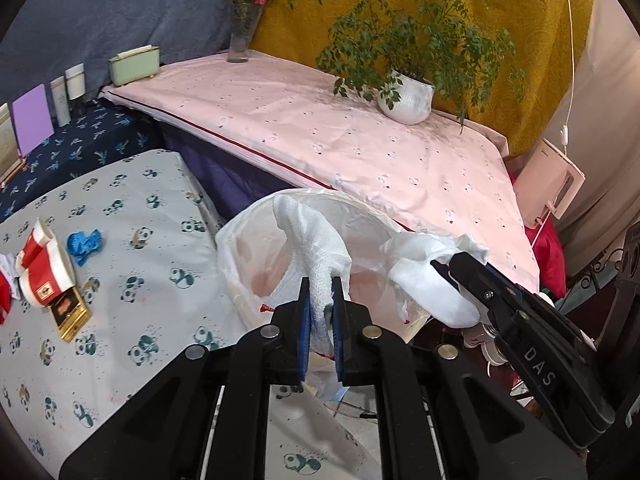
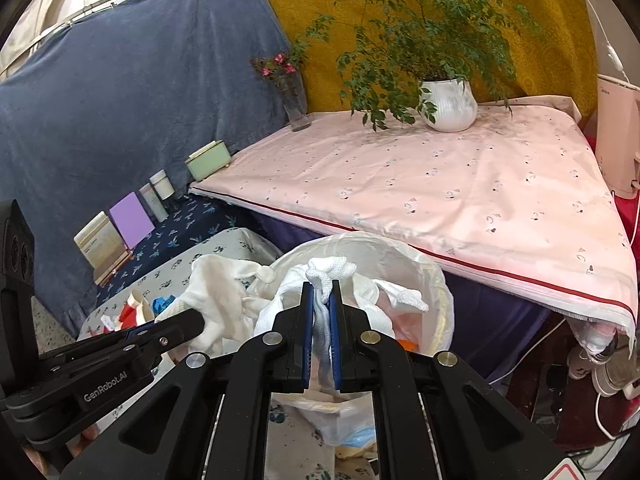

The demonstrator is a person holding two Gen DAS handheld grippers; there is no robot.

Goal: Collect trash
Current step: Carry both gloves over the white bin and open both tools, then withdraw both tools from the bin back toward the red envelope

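A white bin-liner bag (image 1: 256,264) hangs open beside the panda-print table (image 1: 132,320). My left gripper (image 1: 321,300) is shut on one twisted handle (image 1: 308,232) of the bag. My right gripper (image 2: 322,300) is shut on the other handle (image 2: 332,270); it shows in the left wrist view (image 1: 452,264) at the bag's right rim. Trash lies on the table at left: a red-and-white cigarette pack (image 1: 42,268), a gold box (image 1: 70,314) and a crumpled blue wrapper (image 1: 84,242). Some orange scrap (image 2: 408,345) lies inside the bag.
A pink-sheeted table (image 1: 340,136) stands behind with a potted plant (image 1: 408,96) and a flower vase (image 1: 242,36). A green box (image 1: 134,64), bottles (image 1: 70,88) and a purple card (image 1: 32,118) line a dark blue shelf. A white appliance (image 1: 552,184) stands at right.
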